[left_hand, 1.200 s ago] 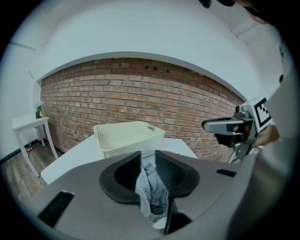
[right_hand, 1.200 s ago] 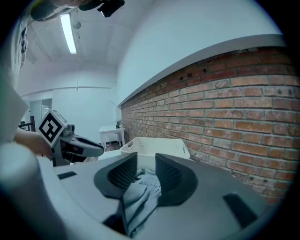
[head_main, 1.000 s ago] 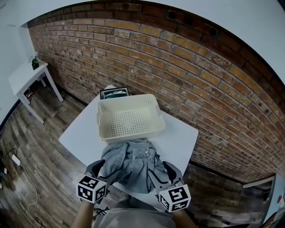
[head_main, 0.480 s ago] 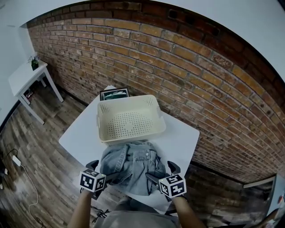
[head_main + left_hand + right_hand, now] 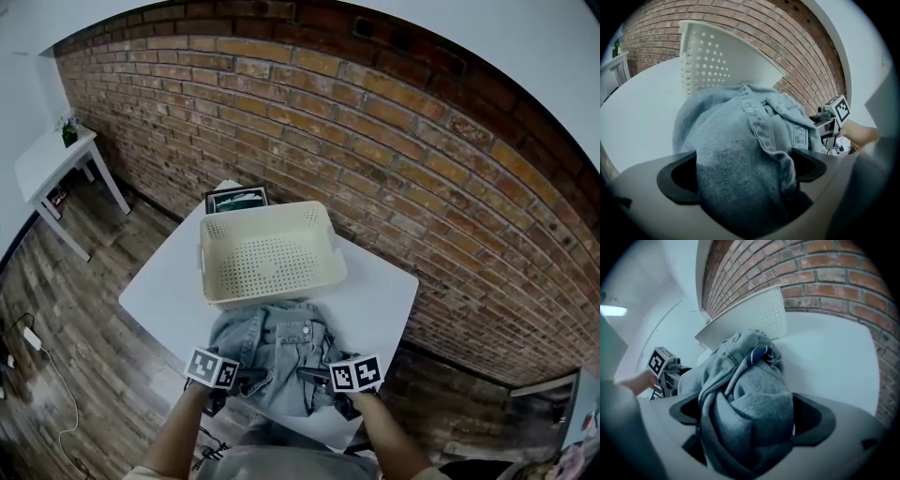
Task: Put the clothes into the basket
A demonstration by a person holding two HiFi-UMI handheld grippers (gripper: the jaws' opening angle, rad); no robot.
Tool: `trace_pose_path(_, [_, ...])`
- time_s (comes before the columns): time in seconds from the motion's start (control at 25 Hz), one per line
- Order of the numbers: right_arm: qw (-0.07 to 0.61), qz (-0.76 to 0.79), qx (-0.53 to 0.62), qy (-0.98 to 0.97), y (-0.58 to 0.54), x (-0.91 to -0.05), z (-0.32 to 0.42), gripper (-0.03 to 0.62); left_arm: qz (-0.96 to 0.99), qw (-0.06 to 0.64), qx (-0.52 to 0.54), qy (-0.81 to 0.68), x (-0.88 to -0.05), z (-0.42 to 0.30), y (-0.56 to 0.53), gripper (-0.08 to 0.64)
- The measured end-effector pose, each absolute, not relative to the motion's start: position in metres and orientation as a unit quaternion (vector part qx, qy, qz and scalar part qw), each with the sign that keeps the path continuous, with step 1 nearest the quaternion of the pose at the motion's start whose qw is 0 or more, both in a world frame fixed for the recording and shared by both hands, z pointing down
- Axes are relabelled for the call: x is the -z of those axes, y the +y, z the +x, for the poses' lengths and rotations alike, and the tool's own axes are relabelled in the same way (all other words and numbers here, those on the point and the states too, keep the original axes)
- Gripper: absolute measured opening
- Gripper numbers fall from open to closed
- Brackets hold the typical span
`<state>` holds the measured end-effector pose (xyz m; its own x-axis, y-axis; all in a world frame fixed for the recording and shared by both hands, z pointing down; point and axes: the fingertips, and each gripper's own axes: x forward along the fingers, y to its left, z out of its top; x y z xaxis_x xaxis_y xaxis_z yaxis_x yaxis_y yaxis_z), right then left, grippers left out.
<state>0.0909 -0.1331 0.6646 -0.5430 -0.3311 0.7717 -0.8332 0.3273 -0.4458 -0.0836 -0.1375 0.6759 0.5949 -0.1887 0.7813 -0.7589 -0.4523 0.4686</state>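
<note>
- Near edge of table (image 5: 169, 281), left side: left gripper (image 5: 248, 377) — jaws just been opening, wide apart, denim clothes (image 5: 277, 342) slack between, not pinched.
- Right side: right gripper (image 5: 314, 376) — same, just been opening, cloth loose between.
- Heaped mid-table, outside basket (image 5: 267, 210), against its front wall.
- Far corner, behind basket: dark box (image 5: 236, 198).

Your head view is evenly lit and sharp, the brick wall (image 5: 375, 141) bowing toward black corners. In both gripper views the clothes (image 5: 740, 178) nearest the lens look soft and shadowed. The right one catches a glaring ceiling light (image 5: 613, 310) at ten o'clock.
</note>
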Motion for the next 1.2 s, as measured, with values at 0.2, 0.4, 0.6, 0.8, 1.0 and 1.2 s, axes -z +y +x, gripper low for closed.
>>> trace_pose_path(0.2, [0.28, 0.334, -0.45, -0.78, -0.135, -0.669, 0.07, 0.549, 0.79, 0.426, -0.345, -0.275, -0.677, -0.064, -0.136, 0.583])
trace_pose_path(0.4, [0.292, 0.268, -0.452, -0.799, -0.134, -0.666, 0.05, 0.457, 0.792, 0.426, -0.359, -0.25, -0.677, -0.05, -0.133, 0.572])
trace_pose_path(0.6, [0.279, 0.248, -0.422, -0.826, -0.135, -0.648, 0.043, 0.379, 0.804, 0.418, -0.35, -0.237, -0.659, -0.039, -0.128, 0.428])
trace_pose_path(0.8, [0.259, 0.239, -0.399, -0.847, -0.125, -0.624, 0.045, 0.343, 0.817, 0.399, -0.325, -0.261, -0.633, -0.031, -0.122, 0.309])
trace_pose_path(1.0, [0.234, 0.248, -0.368, -0.865, -0.117, -0.589, 0.052, 0.336, 0.836, 0.359, -0.307, -0.279, -0.595, -0.026, -0.119, 0.253])
trace_pose_path(1.2, [0.219, 0.261, -0.319, -0.885, -0.114, -0.538, 0.051, 0.336, 0.856, 0.31, -0.29, -0.296, -0.543, -0.027, -0.118, 0.252])
